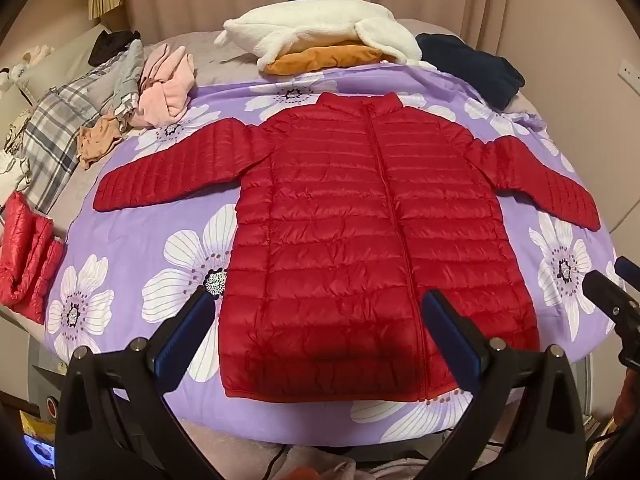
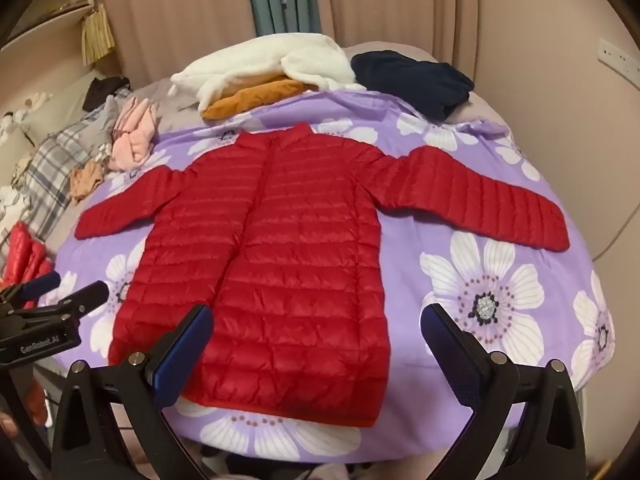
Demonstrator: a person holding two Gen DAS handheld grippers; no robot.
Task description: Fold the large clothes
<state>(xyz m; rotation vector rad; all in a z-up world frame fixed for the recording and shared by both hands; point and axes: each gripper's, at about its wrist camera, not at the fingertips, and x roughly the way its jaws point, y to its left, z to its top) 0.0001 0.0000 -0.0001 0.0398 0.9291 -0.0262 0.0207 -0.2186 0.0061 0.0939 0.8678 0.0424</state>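
A red quilted puffer jacket (image 1: 352,240) lies flat and zipped on a purple flowered sheet (image 1: 160,240), both sleeves spread out to the sides. It also shows in the right wrist view (image 2: 280,260). My left gripper (image 1: 320,312) is open and empty, held above the jacket's lower hem. My right gripper (image 2: 316,328) is open and empty, held above the jacket's lower right part. The right gripper shows at the right edge of the left wrist view (image 1: 616,280). The left gripper shows at the left edge of the right wrist view (image 2: 60,292).
A white fleece on an orange garment (image 1: 320,36) and a navy garment (image 1: 472,66) lie at the far side. Pink (image 1: 166,84) and plaid (image 1: 60,132) clothes are piled at the left. Another red puffer (image 1: 28,264), folded, lies at the left edge.
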